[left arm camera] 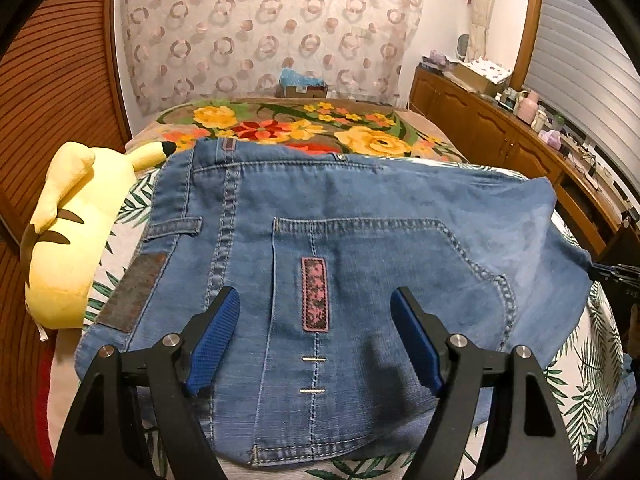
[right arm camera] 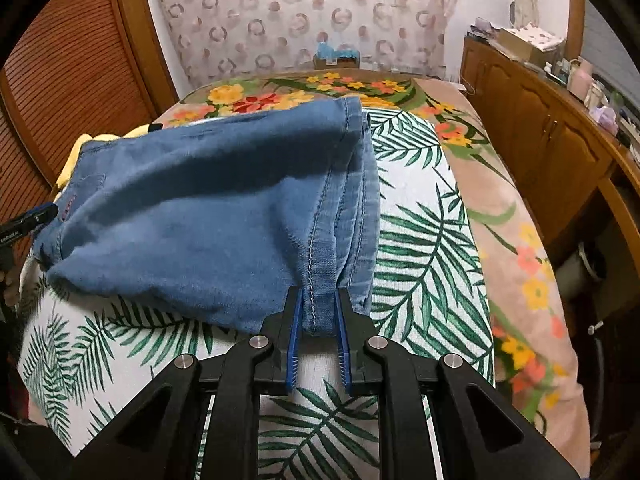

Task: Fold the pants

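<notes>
Right gripper (right arm camera: 318, 300) pinching the hem end of folded blue jeans (right arm camera: 208, 208) over a leaf-print sheet (right arm camera: 424, 248).

The blue pads (right arm camera: 295, 320) clamp a stitched seam fold straight ahead of the tool, and the denim spreads away forward and to its left. The sheet lies beneath and to the right of the fingers. Beyond the jeans lies a floral blanket (right arm camera: 516, 248), which also runs down the tool's right. A wooden cabinet (right arm camera: 548, 136) stands far right. At the far left edge, another black gripper tip (right arm camera: 28, 220) touches the denim.

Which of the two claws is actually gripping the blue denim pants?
The right claw: it pinches the blue denim pants at a seam; the left claw is open above them.
</notes>
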{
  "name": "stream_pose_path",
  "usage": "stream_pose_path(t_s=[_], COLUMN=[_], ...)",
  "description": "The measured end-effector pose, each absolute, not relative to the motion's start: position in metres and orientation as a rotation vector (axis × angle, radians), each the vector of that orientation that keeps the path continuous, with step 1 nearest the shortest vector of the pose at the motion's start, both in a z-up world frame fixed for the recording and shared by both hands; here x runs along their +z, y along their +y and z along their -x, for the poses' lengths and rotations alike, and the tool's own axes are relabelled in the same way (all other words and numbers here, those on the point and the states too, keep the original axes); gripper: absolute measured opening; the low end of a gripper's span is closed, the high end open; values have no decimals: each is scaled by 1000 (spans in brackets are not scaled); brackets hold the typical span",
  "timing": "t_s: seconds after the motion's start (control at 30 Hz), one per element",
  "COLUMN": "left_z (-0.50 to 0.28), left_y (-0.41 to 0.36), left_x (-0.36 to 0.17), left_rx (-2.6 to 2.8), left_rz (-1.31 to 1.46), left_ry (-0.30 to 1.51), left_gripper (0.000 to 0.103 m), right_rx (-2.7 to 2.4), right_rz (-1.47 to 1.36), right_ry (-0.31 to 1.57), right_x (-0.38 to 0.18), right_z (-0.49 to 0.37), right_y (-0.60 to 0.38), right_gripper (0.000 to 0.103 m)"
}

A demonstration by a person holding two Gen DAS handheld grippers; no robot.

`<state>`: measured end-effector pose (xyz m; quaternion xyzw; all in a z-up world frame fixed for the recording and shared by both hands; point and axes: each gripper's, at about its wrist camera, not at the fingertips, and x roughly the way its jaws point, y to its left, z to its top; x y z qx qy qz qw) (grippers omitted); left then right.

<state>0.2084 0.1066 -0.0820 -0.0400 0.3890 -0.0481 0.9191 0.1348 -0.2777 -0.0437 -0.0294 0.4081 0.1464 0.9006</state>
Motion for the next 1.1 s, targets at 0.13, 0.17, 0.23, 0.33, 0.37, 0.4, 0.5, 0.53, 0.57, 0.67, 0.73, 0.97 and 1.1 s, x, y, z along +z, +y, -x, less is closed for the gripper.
stream_pose_path(t_s=[0.13,0.17,0.23,0.33,0.37,0.4,0.5,0.53,0.57,0.67,0.73,0.97,1.1], left_z=[-209,-209,-208,-209,-209,-210,-211,-212,-213,-217,-222,-246,-250], left_y=[106,106,104,103,104,105,108,111,113,121,128,152,159], left_x=[-80,-80,-80,-79,-79,-79,-78,-78,-77,-75,-73,-71,-76], left_rx=[-102,-103,-108,-110,-110,-107,-95,-90,-86,-72,-61,-18,-6], left_rz=[84,83,82,78,78,77,77,76,76,67,64,62,73], left_ry=[792,791,789,787,786,786,786,786,785,781,778,783,790], left_gripper=[79,79,79,79,79,79,79,79,79,79,79,72,72], right_rx=[287,286,278,277,277,277,287,289,292,296,301,295,302], right_rz=[75,78,82,88,94,98,89,87,85,75,62,56,53], right_ry=[821,812,800,782,772,762,748,746,741,733,732,759,788], right_x=[-32,-30,-27,-20,-18,-16,-13,-13,-12,-15,-16,-32,-37], right_z=[-135,-134,-138,-148,-152,-157,-173,-178,-184,-200,-209,-232,-244], right_y=[-278,-278,-278,-274,-273,-270,-263,-261,-259,-255,-253,-249,-246], right_gripper=[26,31,41,44,45,45,47,48,48,49,51,52,52])
